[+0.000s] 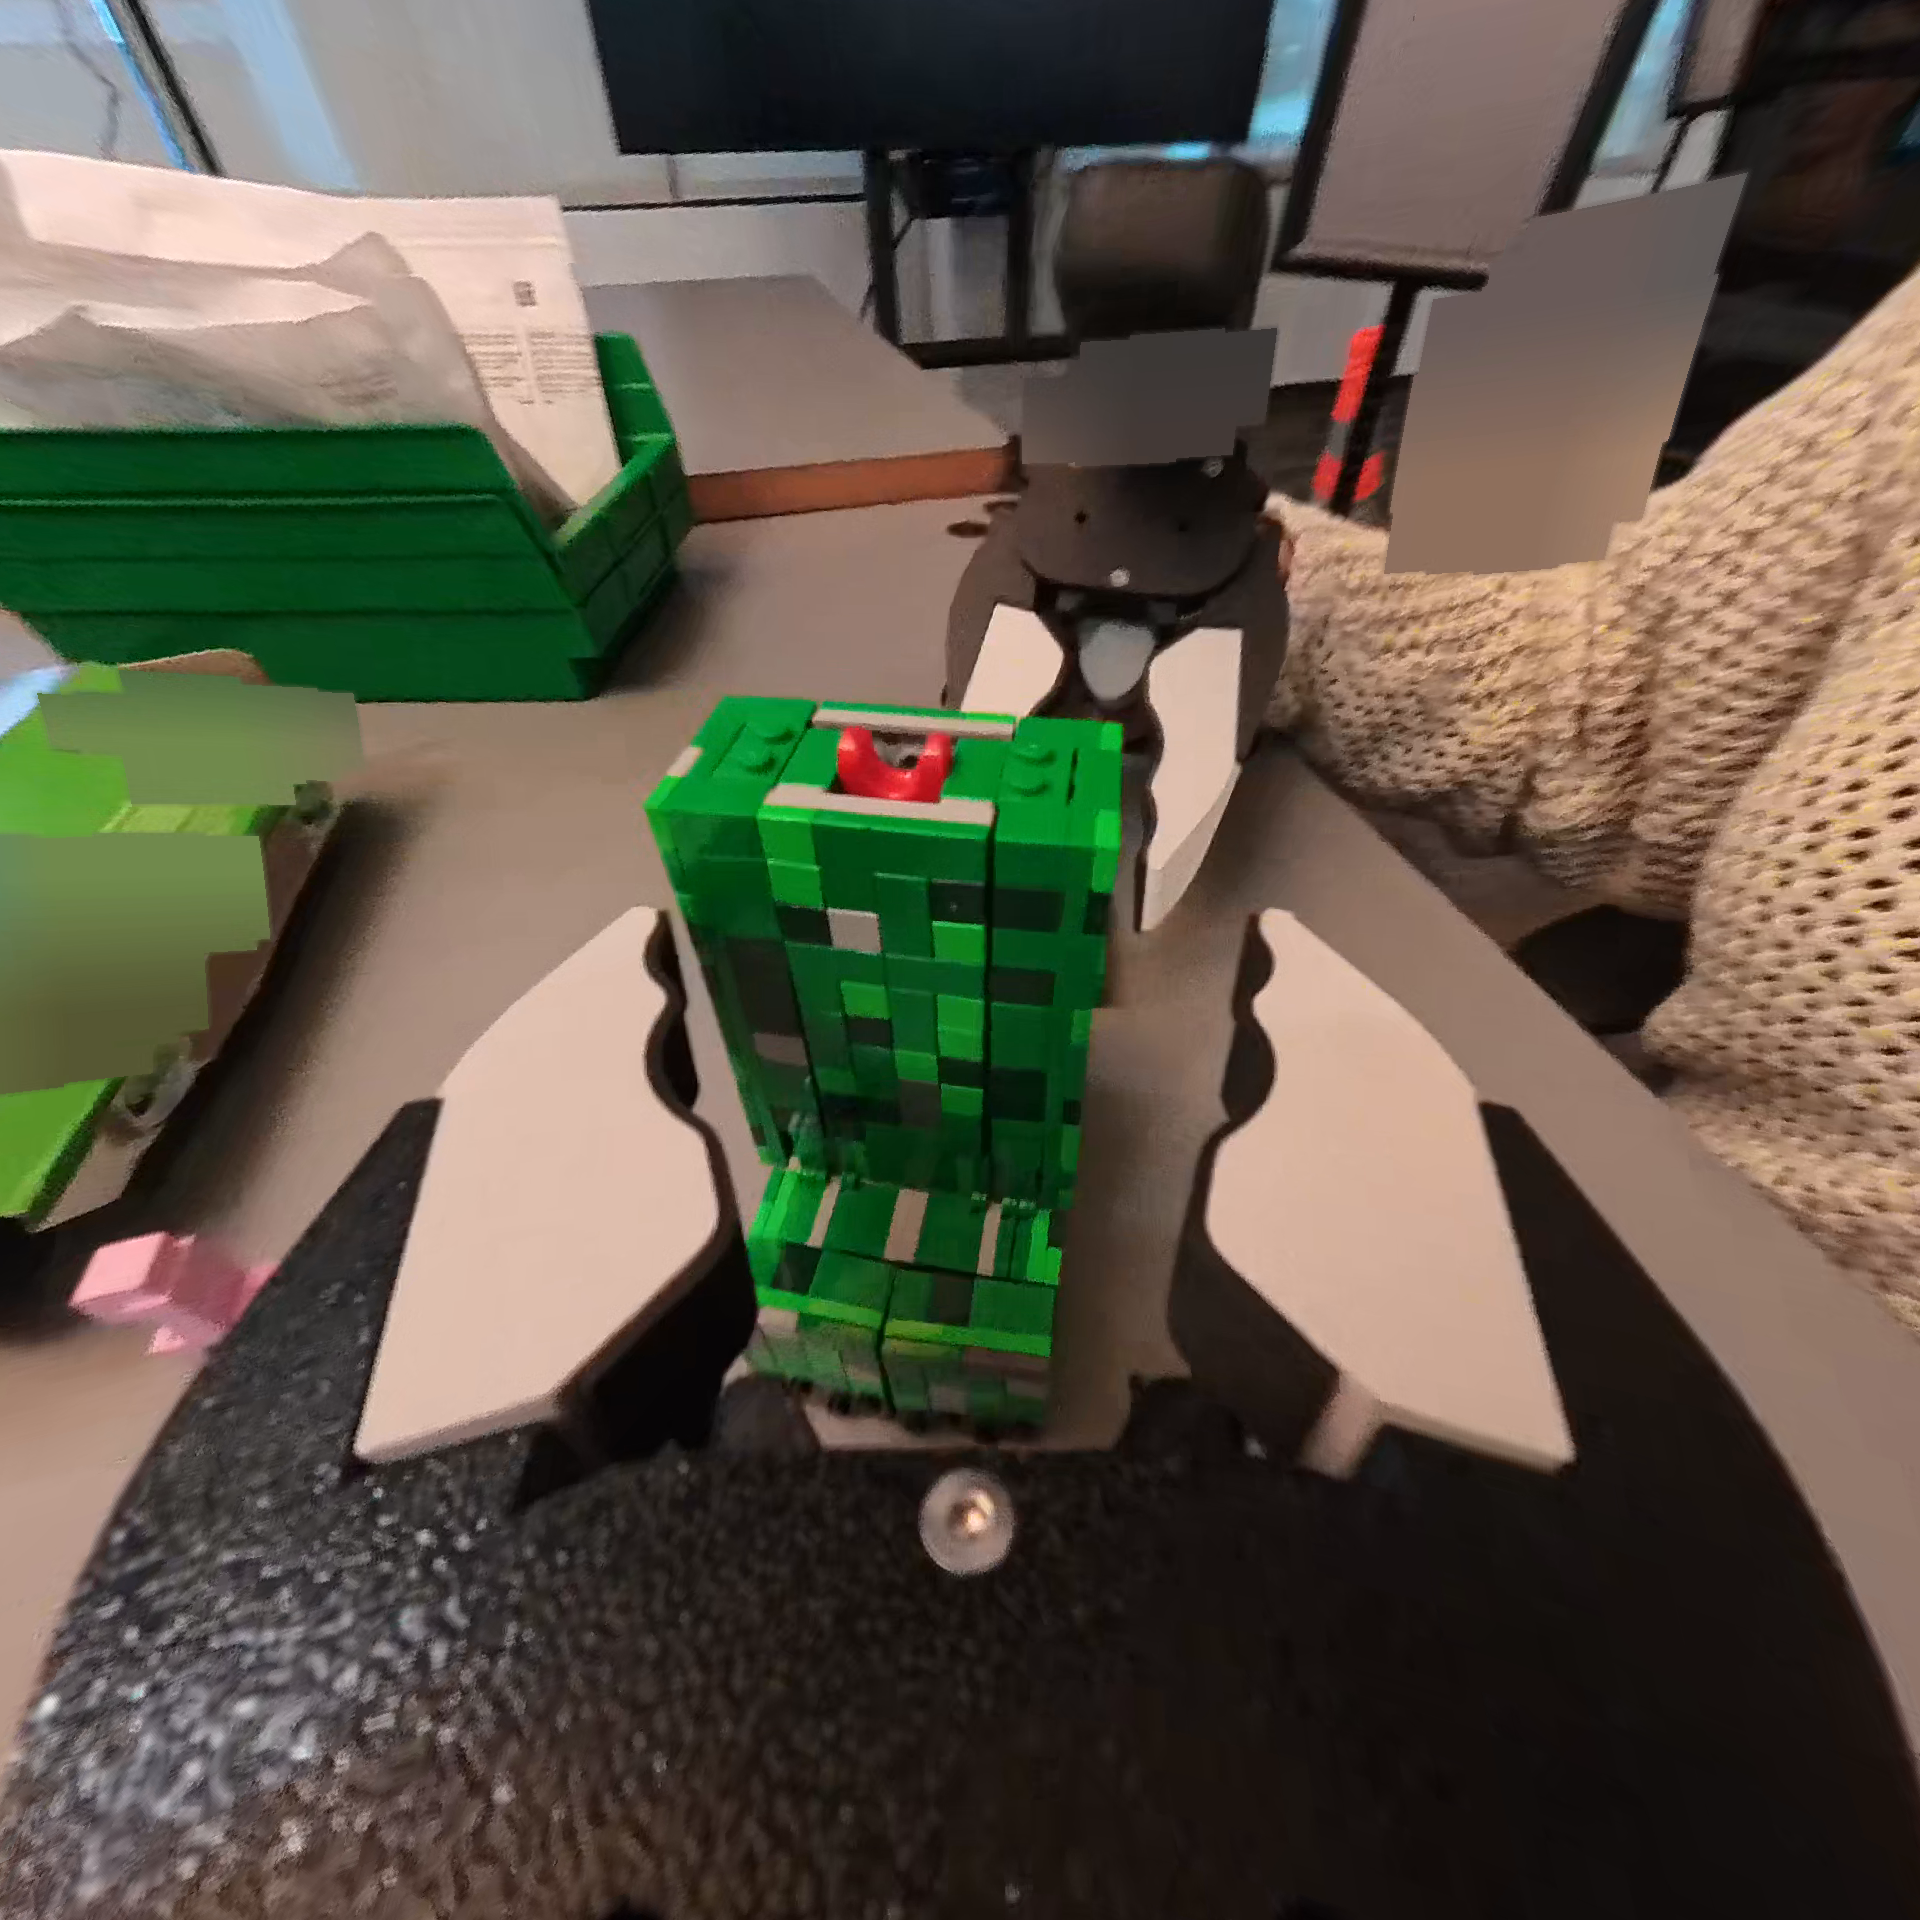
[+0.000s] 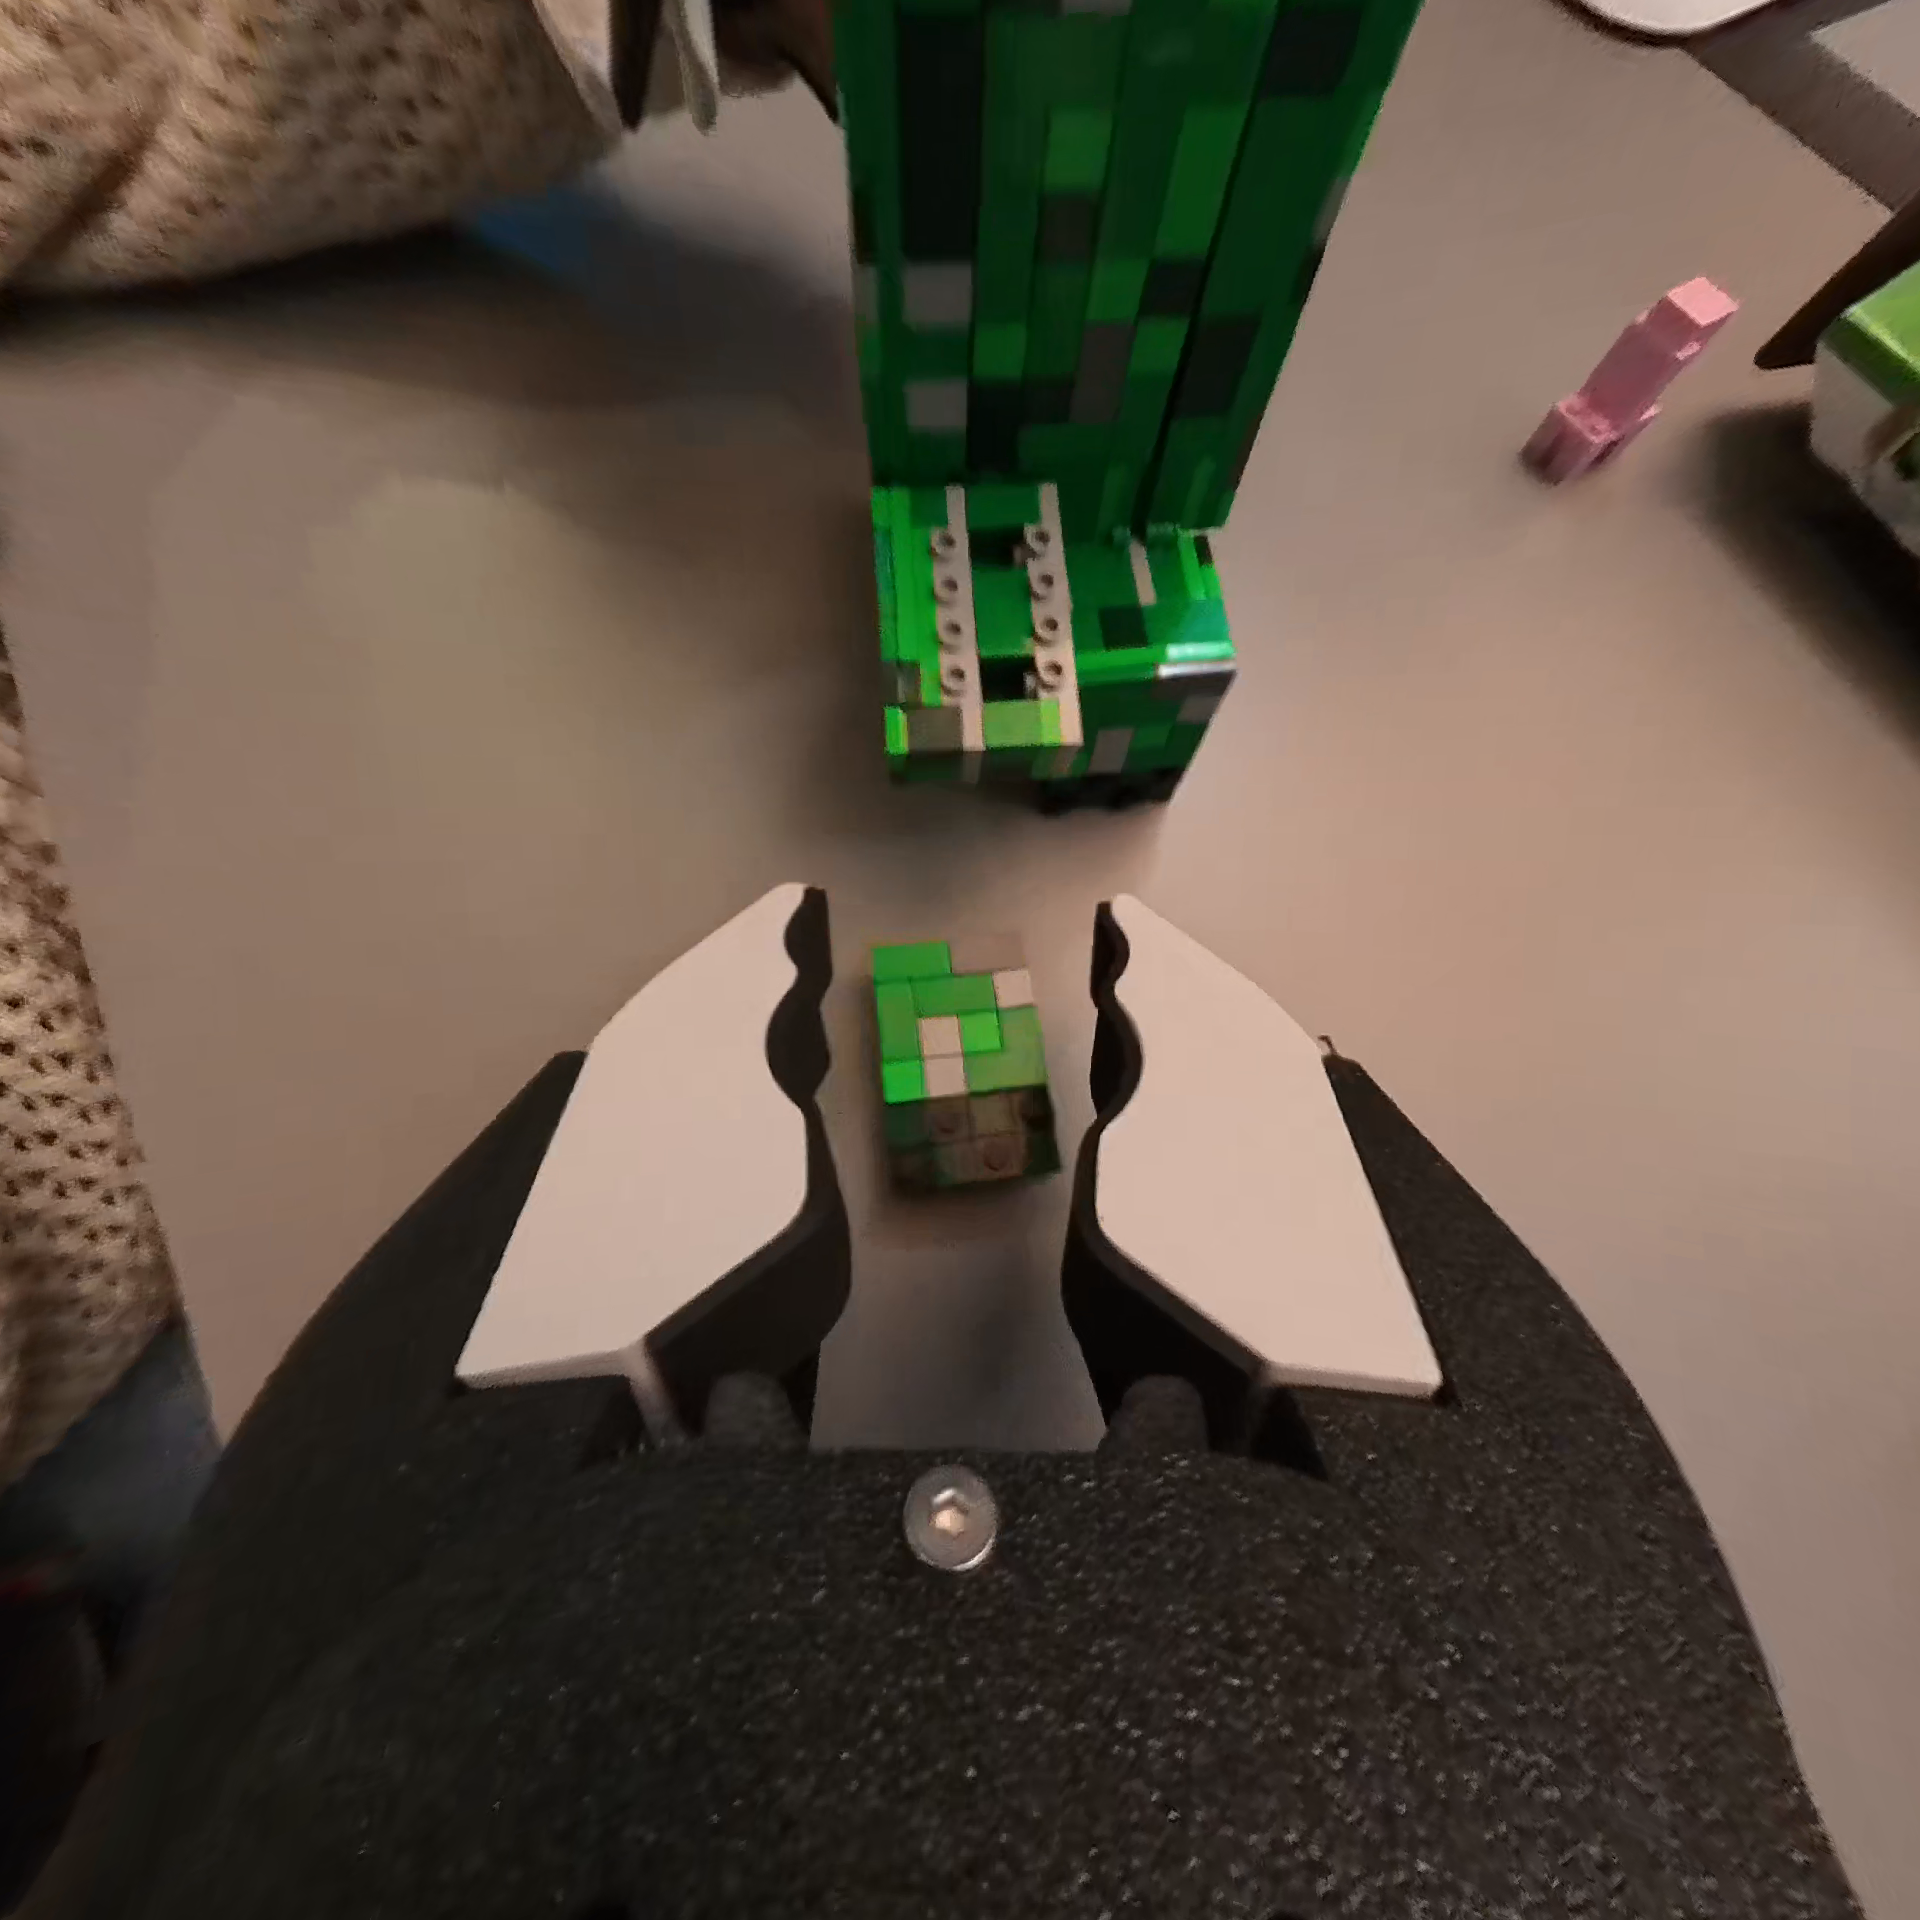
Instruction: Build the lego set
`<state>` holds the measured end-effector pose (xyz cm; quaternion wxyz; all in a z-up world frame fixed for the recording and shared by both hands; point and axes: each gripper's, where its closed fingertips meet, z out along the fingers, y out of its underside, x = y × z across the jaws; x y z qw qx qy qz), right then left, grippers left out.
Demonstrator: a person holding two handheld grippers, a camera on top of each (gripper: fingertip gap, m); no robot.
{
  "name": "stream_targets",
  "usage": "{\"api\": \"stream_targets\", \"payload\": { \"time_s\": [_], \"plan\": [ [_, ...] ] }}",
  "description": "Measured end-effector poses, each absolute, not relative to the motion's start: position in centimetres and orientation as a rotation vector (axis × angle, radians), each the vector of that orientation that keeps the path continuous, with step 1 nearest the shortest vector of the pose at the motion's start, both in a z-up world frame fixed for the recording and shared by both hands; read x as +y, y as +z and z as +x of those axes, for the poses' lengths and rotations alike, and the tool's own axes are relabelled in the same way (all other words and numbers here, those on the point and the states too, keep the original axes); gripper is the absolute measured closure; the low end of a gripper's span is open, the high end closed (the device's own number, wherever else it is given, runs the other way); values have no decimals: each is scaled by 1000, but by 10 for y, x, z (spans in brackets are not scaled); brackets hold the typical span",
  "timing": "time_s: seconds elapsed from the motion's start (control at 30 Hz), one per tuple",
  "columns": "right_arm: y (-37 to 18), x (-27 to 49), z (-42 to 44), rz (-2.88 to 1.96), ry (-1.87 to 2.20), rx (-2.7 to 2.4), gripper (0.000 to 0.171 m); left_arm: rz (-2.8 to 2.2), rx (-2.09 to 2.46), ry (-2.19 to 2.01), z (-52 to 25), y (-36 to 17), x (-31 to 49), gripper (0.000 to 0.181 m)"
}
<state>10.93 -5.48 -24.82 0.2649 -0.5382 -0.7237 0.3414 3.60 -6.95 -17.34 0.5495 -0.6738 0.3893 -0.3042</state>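
Left wrist view: the left claw point(image 1: 961, 1049) is spread wide, its fingers on either side of the green lego tower point(image 1: 883, 997) with a gap on each side, touching nothing.
Lego tower: upright on the grey worktop point(image 1: 499, 821), built of mixed green, dark and grey tiles, with a stepped base toward the camera; a red curved piece point(image 1: 891, 771) sits in the open slot at its top.
Right claw, seen from the left: the right claw point(image 1: 1101, 769) is just behind the tower, angled down toward the worktop.
Right wrist view: the right claw point(image 2: 961, 1049) is partly spread, its fingers flanking a small green block point(image 2: 961, 1060) that lies on the worktop point(image 2: 468, 727); gaps show on both sides, so it is not gripped.
Small block: near the tower's base point(image 2: 1049, 644), whose studded grey strips are exposed.
Surroundings: a green bin point(image 1: 312, 561) holding white paper point(image 1: 260, 301) at far left; a pink piece point(image 2: 1621, 384) lies well to the side; a knitted sleeve point(image 1: 1610, 748) is on the right.
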Motion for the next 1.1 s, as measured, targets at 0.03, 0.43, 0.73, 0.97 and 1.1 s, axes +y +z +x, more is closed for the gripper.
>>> {"api": "stream_targets", "payload": {
  "time_s": [0.03, 0.43, 0.73, 0.97, 1.1],
  "plan": [
    [-245, -58, 108, -1477, 954, -1924, 123, -1584, 934, -768, 37, -171, -71, 79],
    [-243, -119, 102, -1702, 1104, -1563, 97, -1595, 1043, -740, 46, -181, -60, 92],
    [-235, -128, 68, -1937, 1439, -1062, 57, -1590, 1016, -729, 44, -181, -57, 100],
    [-223, -105, 58, -1910, 1541, -809, 52, -1599, 1024, -727, 44, -182, -58, 101],
    [-208, -105, 58, -1776, 1611, -747, 55, -1610, 1026, -725, 43, -182, -58, 102]
  ]
}}
